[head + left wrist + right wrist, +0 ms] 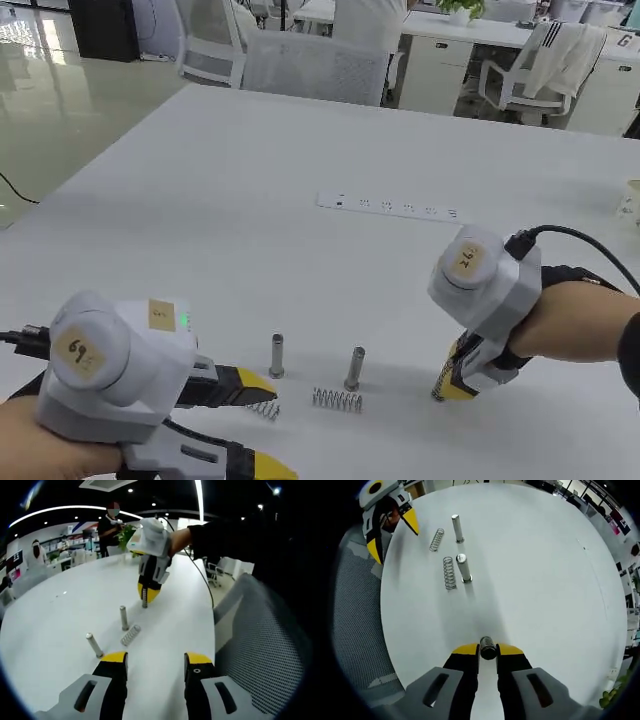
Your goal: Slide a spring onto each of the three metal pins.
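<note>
Head view: two bare pins [277,356] [355,367] stand upright on the table [300,150], two loose springs [263,408] [337,400] lie beside them, right hand-held gripper [452,385] clamps a third spring [488,647], left hand-held gripper [270,425] open nearby.

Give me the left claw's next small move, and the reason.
Likely bring the open left claw down on the nearest loose spring and close. Both standing pins are bare, that spring lies flat near the claw, and the right claw is shut on what looks like the third pin with a spring on it.
</note>
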The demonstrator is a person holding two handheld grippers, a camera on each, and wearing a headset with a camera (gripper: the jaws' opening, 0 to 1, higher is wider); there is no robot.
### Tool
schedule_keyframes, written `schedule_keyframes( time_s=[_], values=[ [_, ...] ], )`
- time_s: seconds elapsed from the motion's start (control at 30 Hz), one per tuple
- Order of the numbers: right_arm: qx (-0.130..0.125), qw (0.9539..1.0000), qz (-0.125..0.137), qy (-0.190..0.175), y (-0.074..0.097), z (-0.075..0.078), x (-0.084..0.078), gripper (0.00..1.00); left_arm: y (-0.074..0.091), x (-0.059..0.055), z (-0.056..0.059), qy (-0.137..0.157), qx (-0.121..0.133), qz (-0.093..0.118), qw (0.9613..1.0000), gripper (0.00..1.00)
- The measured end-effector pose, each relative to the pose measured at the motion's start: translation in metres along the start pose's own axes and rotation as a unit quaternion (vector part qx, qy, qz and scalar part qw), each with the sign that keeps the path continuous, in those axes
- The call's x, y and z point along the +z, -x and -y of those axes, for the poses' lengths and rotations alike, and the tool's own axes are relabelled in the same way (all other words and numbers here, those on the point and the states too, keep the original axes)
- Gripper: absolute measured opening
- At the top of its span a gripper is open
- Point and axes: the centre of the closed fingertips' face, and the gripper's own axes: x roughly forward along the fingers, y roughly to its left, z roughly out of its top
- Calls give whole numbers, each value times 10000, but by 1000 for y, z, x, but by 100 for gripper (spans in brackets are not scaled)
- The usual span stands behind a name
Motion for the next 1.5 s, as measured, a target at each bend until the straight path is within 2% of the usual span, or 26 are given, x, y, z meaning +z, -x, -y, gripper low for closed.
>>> schedule_keyframes(
  time_s=[0.37,0.6,0.73,0.97,1.17,1.5],
  values=[
    [-167,9995,122,237,15,-3,12,17,0,-1,1,-18,-26,-36,10000,39],
    [-323,9978,357,450,28,-10,35,17,-1,-2,2,-31,-46,-63,10000,39],
    [-227,9973,471,513,28,-20,47,16,-1,-2,2,-33,-47,-73,10000,39],
    [68,9961,705,530,20,-39,67,14,-1,-2,2,-40,-46,-71,10000,39],
    [233,9955,719,568,6,-51,73,13,-1,-2,2,-41,-51,-84,9999,38],
    [356,9948,850,440,-16,-56,85,11,-2,-4,3,-36,-65,-106,9999,38]
  ],
)
